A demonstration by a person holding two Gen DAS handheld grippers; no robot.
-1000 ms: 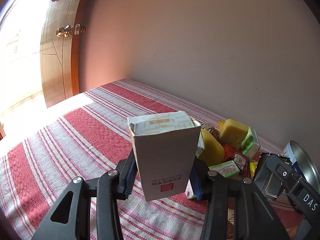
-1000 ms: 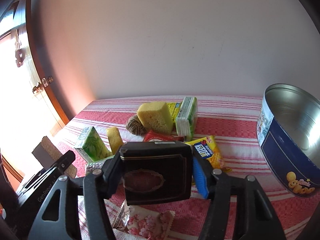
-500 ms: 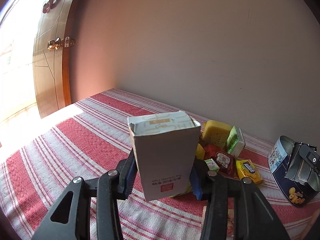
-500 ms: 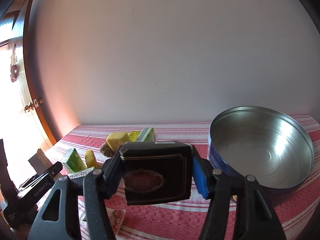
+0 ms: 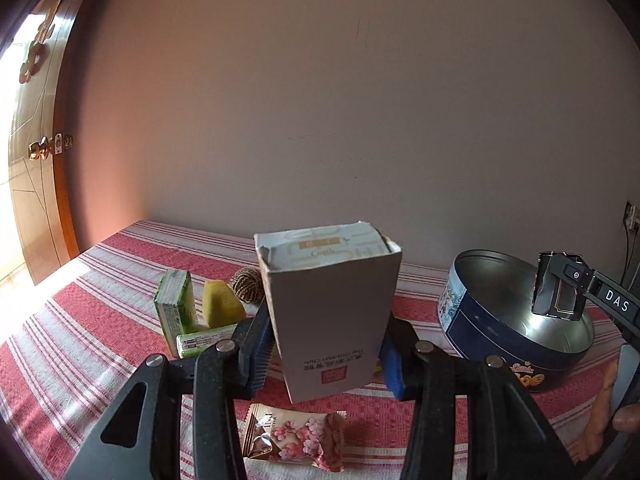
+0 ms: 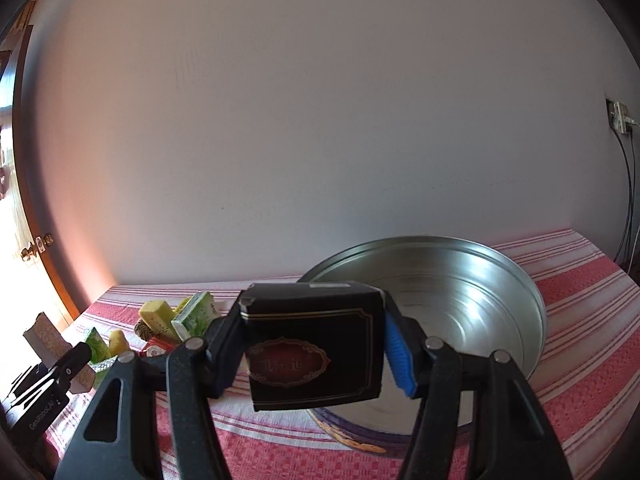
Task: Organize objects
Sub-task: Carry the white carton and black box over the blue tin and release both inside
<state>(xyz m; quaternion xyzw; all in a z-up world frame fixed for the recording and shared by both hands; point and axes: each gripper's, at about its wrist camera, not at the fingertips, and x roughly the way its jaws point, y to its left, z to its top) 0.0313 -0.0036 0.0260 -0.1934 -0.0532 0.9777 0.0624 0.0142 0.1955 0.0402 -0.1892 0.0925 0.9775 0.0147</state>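
My left gripper (image 5: 325,354) is shut on a grey-white carton (image 5: 328,312) with an open top, held above the striped cloth. In the right wrist view, my right gripper (image 6: 316,354) is shut on a black box (image 6: 314,344) with a red oval label, held over the near rim of a round blue tin (image 6: 460,300) with a bare metal inside. The left wrist view shows the same tin (image 5: 504,344) at the right, with the black box (image 5: 558,292) hanging over it. The carton (image 6: 44,338) also shows at the far left of the right wrist view.
A pile lies on the red-and-white striped tablecloth (image 5: 80,344): green packets (image 5: 176,308), a yellow sponge (image 5: 222,308), a twine ball (image 5: 247,284) and a pink flowered sweet wrapper (image 5: 296,438). A plain wall stands behind. A wooden door (image 5: 36,152) is at the left.
Both grippers swung right with their loads. The tin came into full view under the black box. The pile slid left in both views.
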